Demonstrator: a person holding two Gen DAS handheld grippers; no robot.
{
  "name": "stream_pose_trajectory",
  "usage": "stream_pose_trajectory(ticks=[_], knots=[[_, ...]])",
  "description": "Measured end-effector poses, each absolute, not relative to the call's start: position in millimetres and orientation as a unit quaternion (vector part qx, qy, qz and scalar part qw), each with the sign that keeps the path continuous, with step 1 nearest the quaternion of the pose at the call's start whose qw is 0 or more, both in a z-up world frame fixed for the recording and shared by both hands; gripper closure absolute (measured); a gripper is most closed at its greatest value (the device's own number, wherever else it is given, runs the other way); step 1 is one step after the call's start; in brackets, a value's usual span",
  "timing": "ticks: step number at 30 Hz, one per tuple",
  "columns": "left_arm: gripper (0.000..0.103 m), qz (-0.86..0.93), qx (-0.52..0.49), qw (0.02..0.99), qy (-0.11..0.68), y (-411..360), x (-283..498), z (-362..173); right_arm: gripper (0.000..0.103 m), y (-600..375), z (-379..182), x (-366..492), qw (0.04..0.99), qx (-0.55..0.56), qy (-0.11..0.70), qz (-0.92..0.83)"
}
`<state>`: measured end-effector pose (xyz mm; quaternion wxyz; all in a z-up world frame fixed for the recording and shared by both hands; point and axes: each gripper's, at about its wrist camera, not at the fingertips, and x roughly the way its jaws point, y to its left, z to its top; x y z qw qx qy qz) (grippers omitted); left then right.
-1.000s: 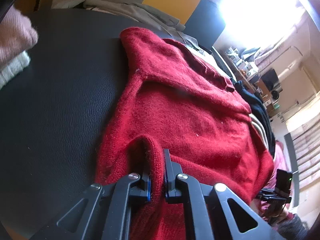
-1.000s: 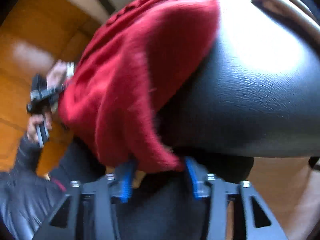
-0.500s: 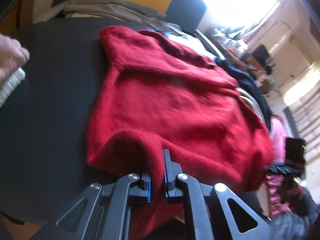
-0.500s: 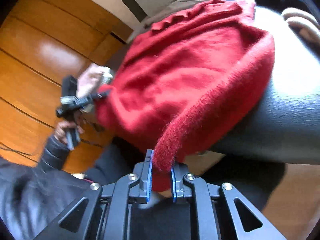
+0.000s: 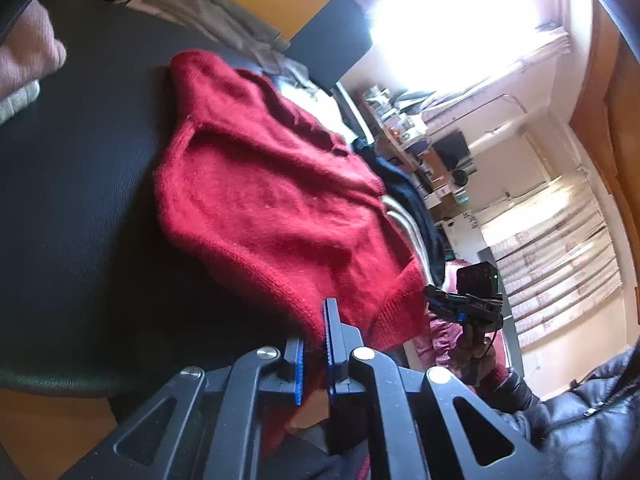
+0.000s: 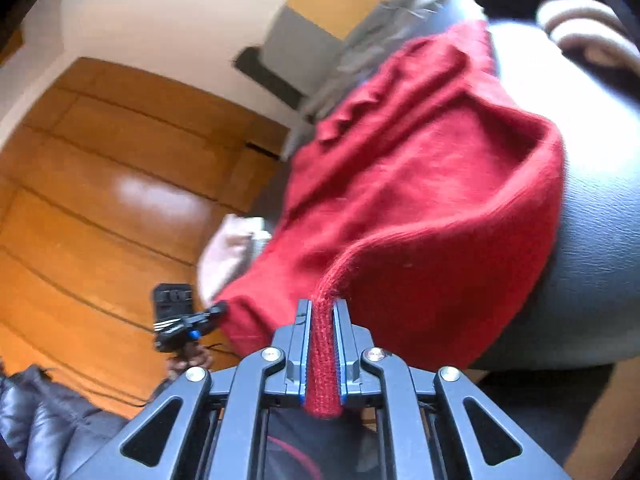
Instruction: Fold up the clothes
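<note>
A red knitted sweater [image 5: 272, 200] lies across a black leather surface [image 5: 76, 200], its near hem lifted off the edge. My left gripper [image 5: 313, 344] is shut on the hem's left part, red knit pinched between its blue pads. In the right wrist view the same sweater [image 6: 420, 208] stretches up from my right gripper [image 6: 320, 328], which is shut on the ribbed hem's right part. Each wrist view shows the other gripper, the right gripper [image 5: 468, 304] and the left gripper [image 6: 188, 320], gripping the far corner of the hem.
A pink and white folded knit [image 5: 24, 60] sits at the far left of the surface. Grey garments [image 5: 224, 20] lie at its back edge, and dark and striped clothes [image 5: 412, 208] are piled to the right. A black padded sleeve [image 5: 560, 420] is at lower right.
The right gripper closed on the ribbed hem. Both grippers then lifted and pulled the hem back off the surface's edge, so the sweater's near part now hangs stretched between them.
</note>
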<state>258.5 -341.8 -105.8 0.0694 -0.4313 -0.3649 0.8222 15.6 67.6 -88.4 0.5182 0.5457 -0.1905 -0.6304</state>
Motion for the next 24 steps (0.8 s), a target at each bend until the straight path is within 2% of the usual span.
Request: stream_pose_trajectory(ticks=[3,8,12,13,15,16,17,20,21,22,24], knots=[[0.098,0.82,-0.444,0.061,-0.357,-339.9,253.9,-111.9,0.092,69.8,-106.8,7.5,0.481,0.571,-0.156,-0.646],[0.095,0.811,-0.458,0.049,-0.36,-336.6,251.2,-125.5,0.092,64.8,-118.5,6.7,0.489,0.585,-0.139,-0.632],[0.094,0.804,-0.452,0.037,-0.384,-340.4,253.3,-133.2,0.082,68.2,-110.2,8.4,0.51,0.572,-0.18,-0.617],[0.094,0.802,-0.451,0.035,-0.39,-341.4,253.4,-134.6,0.074,70.6,-107.1,8.7,0.515,0.567,-0.195,-0.613],[0.093,0.799,-0.452,0.031,-0.396,-342.2,253.3,-136.4,0.054,75.4,-101.0,9.3,0.523,0.556,-0.224,-0.606],[0.093,0.798,-0.452,0.03,-0.399,-342.3,253.1,-136.8,0.025,77.8,-97.9,9.6,0.527,0.551,-0.238,-0.602],[0.093,0.798,-0.449,0.032,-0.401,-341.5,252.4,-136.4,0.01,80.2,-94.9,9.9,0.531,0.545,-0.252,-0.598],[0.092,0.8,-0.45,0.034,-0.395,-336.5,244.4,-134.7,0.01,80.8,-84.1,9.1,0.543,0.523,-0.28,-0.595],[0.092,0.8,-0.453,0.032,-0.392,-335.4,241.8,-134.7,0.008,73.0,-80.2,6.9,0.542,0.516,-0.269,-0.607],[0.092,0.8,-0.454,0.032,-0.391,-335.2,240.1,-134.8,0.002,62.6,-81.0,4.1,0.535,0.521,-0.258,-0.613],[0.091,0.802,-0.456,0.031,-0.384,-333.9,239.0,-133.8,0.0,45.0,-92.1,-1.9,0.521,0.55,-0.236,-0.609]])
